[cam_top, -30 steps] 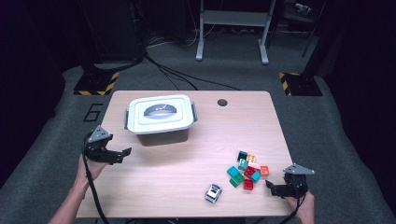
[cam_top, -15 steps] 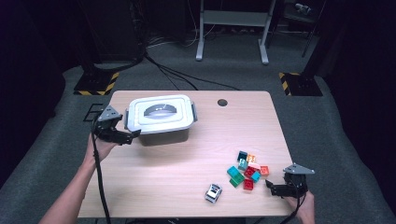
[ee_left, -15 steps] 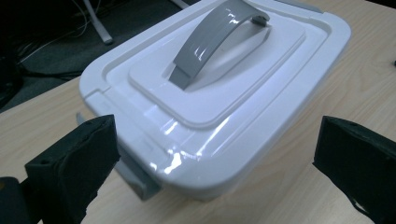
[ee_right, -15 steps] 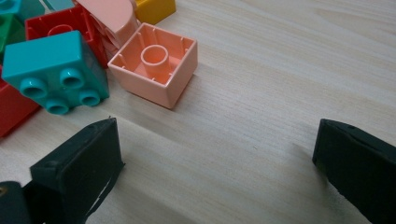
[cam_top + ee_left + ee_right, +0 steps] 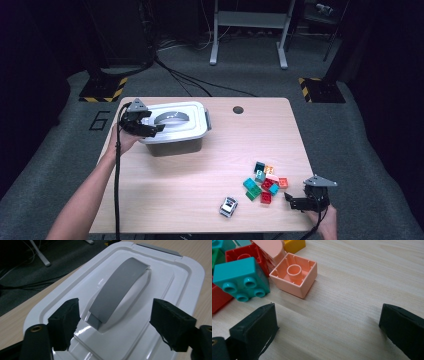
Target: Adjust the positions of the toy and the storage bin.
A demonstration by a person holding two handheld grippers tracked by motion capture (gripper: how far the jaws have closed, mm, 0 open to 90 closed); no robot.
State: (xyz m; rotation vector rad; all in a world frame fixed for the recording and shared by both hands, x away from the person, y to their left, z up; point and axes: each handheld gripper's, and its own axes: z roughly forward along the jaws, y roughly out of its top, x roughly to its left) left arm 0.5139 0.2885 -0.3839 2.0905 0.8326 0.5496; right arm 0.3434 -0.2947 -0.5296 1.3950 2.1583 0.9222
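A white lidded box (image 5: 175, 137) stands at the table's back left. Its lid (image 5: 175, 275) carries a grey arched handle (image 5: 120, 287). My left gripper (image 5: 150, 129) hovers over the lid's left end, and its jaws have just been closing. In the left gripper view the left gripper (image 5: 116, 307) straddles the near end of the handle, with a gap on both sides. My right gripper (image 5: 292, 201) rests open at the front right corner, just right of a pile of coloured bricks (image 5: 265, 180). Bare wood lies between the right gripper (image 5: 329, 315) jaws; a salmon brick (image 5: 294, 273) and a teal brick (image 5: 242, 277) lie ahead.
A small toy car (image 5: 228, 206) sits near the front edge, left of the bricks. A round hole (image 5: 238, 109) marks the table's (image 5: 200, 170) back middle. Cables and stand legs cross the dark floor behind.
My left gripper has risen from the table's left edge and moved right, over the box lid, with its jaws around the handle. The right gripper has stayed put.
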